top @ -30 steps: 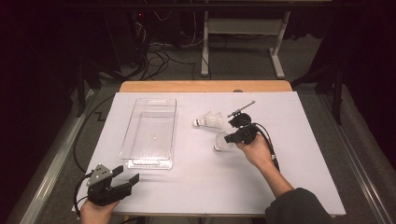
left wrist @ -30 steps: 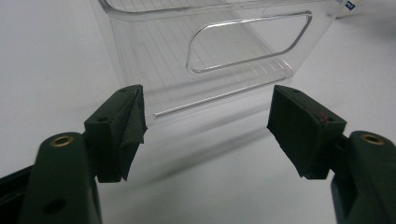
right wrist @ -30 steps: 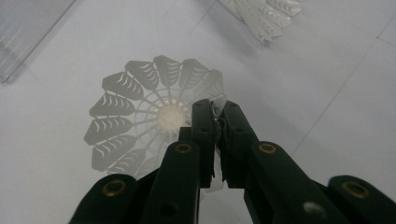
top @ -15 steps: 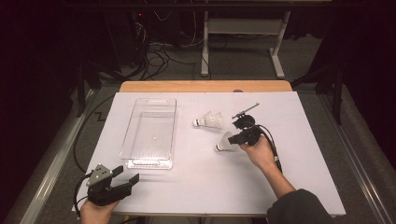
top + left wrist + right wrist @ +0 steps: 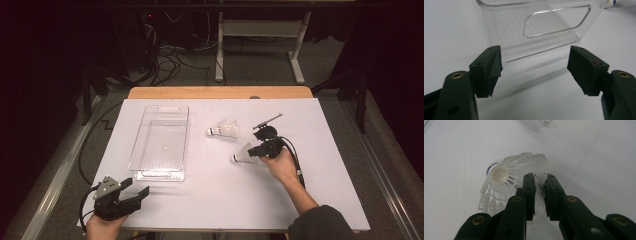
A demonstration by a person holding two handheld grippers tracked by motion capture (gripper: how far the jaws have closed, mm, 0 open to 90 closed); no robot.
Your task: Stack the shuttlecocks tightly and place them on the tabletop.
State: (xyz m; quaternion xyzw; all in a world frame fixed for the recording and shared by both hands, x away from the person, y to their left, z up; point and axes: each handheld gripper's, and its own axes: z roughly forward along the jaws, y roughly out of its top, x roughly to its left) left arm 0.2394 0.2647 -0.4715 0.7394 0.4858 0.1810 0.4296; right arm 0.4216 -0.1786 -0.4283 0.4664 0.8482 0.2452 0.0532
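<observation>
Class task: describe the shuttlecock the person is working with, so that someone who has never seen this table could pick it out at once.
Start at the clear bin on the white table; two shuttlecocks lie to its right. Take the near shuttlecock, closer to the person. Unlike the far shuttlecock, which lies free, its skirt rim sits between the jaws of the right tool.

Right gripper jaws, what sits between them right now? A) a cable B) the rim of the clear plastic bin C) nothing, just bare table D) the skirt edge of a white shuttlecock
D. In the right gripper view the right gripper has its jaws on either side of the skirt edge of the white shuttlecock; from above, that shuttlecock lies at the gripper, well apart from the clear bin.
</observation>
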